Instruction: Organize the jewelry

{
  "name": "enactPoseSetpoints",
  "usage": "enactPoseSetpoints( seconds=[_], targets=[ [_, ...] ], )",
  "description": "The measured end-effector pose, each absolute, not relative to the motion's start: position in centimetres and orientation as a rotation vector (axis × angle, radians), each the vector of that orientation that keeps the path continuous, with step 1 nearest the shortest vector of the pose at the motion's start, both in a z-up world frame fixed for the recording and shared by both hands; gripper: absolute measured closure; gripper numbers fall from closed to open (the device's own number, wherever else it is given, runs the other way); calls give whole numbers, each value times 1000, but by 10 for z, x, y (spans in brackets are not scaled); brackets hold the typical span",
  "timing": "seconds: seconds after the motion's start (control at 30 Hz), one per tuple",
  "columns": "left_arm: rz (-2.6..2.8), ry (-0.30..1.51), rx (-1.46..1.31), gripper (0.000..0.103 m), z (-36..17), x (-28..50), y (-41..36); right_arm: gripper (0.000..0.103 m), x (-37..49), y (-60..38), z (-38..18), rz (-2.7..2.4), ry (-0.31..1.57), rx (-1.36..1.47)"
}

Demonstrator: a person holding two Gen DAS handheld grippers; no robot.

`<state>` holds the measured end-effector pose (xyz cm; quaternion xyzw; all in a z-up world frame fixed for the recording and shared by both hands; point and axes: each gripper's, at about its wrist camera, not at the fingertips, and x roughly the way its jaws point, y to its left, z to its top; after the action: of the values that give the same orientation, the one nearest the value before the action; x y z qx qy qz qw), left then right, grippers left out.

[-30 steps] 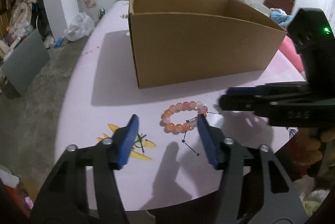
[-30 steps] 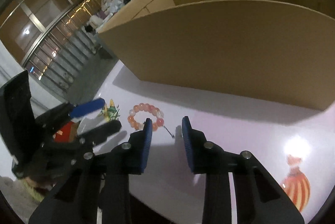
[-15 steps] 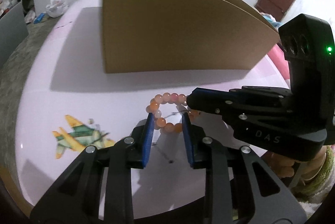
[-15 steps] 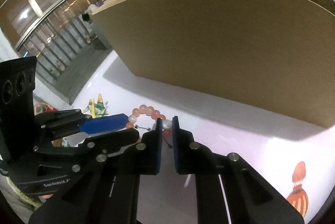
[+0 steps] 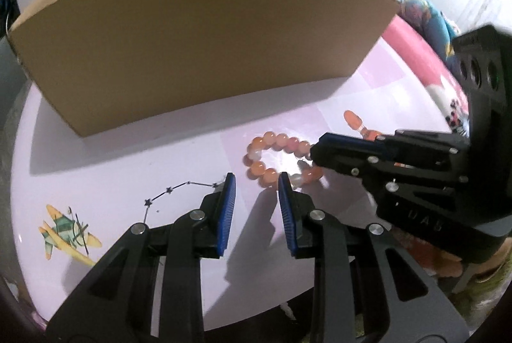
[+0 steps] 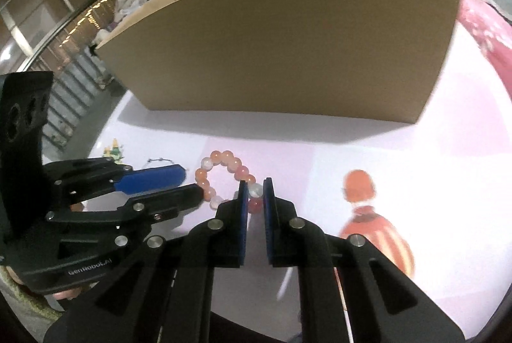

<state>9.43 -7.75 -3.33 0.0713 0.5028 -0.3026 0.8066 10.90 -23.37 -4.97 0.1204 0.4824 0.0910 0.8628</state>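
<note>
Right wrist view: my right gripper (image 6: 255,190) pinches the bead bracelet (image 6: 224,179).
My fingers (image 6: 242,202) clamp one pale bead, the loop lying on the pink desk (image 6: 416,170). My left gripper (image 5: 255,190) hovers released just beside it, grasping nothing. Beyond stands the cardboard box (image 6: 288,48).

Cardboard box (image 5: 204,48) walls off the far side; bare pink table (image 5: 112,157) lies before it
</note>
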Motion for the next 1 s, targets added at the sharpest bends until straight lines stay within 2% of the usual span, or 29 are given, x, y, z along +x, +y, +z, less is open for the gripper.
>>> enactPoseSetpoints(
  seconds=[0.47,0.57,0.6,0.63,0.67,0.7,0.8,0.83,1.0],
  targets=[
    [-630,1089,174,77,-33,94,-86,93,107,-239,-54,188,1016,283],
    [-624,1085,187,77,-34,93,-87,90,105,-242,-51,177,1012,284],
    [-621,1084,191,73,-34,93,-88,86,104,-244,-50,169,1008,281],
    [-616,1081,194,60,-34,93,-89,81,103,-245,-49,158,1003,279],
    [-609,1078,196,49,-34,93,-88,69,100,-248,-47,140,994,276],
    [-598,1073,197,46,-34,94,-85,58,98,-252,-45,120,980,274],
    [-589,1072,183,25,-37,97,-78,42,93,-264,-39,71,952,277],
    [-584,1070,177,20,-38,98,-75,39,92,-267,-38,55,948,283],
    [-541,1044,201,11,-43,103,-66,32,95,-281,-43,-3,962,319]
  ],
)
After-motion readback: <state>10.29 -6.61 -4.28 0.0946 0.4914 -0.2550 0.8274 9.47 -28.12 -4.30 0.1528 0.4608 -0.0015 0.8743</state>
